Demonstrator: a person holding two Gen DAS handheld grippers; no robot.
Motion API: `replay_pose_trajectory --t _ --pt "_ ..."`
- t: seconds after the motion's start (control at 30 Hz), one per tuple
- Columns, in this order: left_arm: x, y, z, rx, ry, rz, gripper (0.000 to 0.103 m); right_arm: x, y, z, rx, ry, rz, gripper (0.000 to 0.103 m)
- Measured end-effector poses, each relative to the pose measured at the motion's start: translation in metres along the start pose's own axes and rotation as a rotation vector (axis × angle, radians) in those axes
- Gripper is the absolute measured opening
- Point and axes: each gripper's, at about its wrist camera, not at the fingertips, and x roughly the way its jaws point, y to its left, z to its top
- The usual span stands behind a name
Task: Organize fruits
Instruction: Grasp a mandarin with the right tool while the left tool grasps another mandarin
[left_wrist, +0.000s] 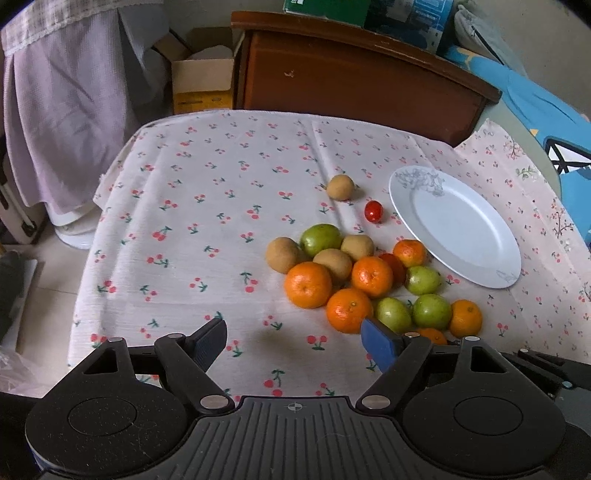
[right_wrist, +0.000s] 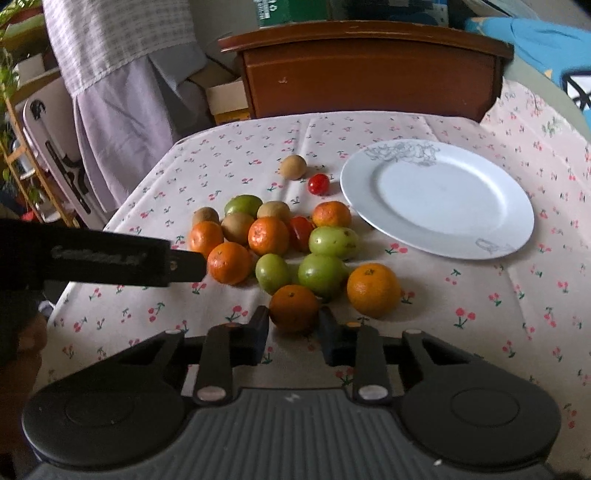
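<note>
On cherry-print tablecloth: right gripper clamped on nearest mandarin; left gripper wide, empty. Lift straight, avoid nudging pile, set on white plate.

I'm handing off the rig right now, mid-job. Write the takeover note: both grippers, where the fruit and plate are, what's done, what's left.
Right gripper: jaws closed around the nearest orange tangerine, at the near edge of the pile; it sits on the cloth, not yet lifted.
Left gripper: open, empty, hovering over the cherry-print tablecloth beside the pile.
Fruit: tangerines, green round fruits and brown kiwis heaped together left of the white round plate; one kiwi and a red cherry tomato lie apart behind the pile.
Done: nothing on the plate.
Left: all sorting.
</note>
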Motion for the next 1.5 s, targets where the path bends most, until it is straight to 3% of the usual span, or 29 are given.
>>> replay_pose_trajectory --t 0.1,0.4,0.67,0.83,1.03,1.37,1.5 --pt "0.003 -0.004 0.000 0.008 0.004 -0.003 0.074 -0.008 -0.003 0.002 0.022 0.004 0.024 0.028" --pt "0.010 -0.018 -0.001 0.038 0.005 -0.053 0.054 -0.032 -0.020 0.009 0.104 -0.034 -0.010 0.028" --pt "0.023 -0.027 0.000 0.047 -0.001 -0.049 0.051 -0.038 -0.036 0.012 0.189 -0.053 -0.018 0.028" --pt "0.024 -0.028 -0.001 0.069 -0.013 -0.057 0.031 -0.038 -0.039 0.011 0.218 -0.050 -0.015 0.028" --pt "0.025 -0.033 -0.003 0.100 -0.021 -0.050 0.034 -0.037 -0.039 0.012 0.218 -0.047 -0.014 0.028" --pt "0.014 -0.029 -0.001 0.076 -0.038 -0.058 0.030 -0.035 -0.041 0.011 0.240 -0.044 -0.003 0.028" --pt "0.000 -0.032 0.005 0.065 -0.072 -0.103 0.030 -0.038 -0.042 0.015 0.246 -0.062 0.010 0.028"
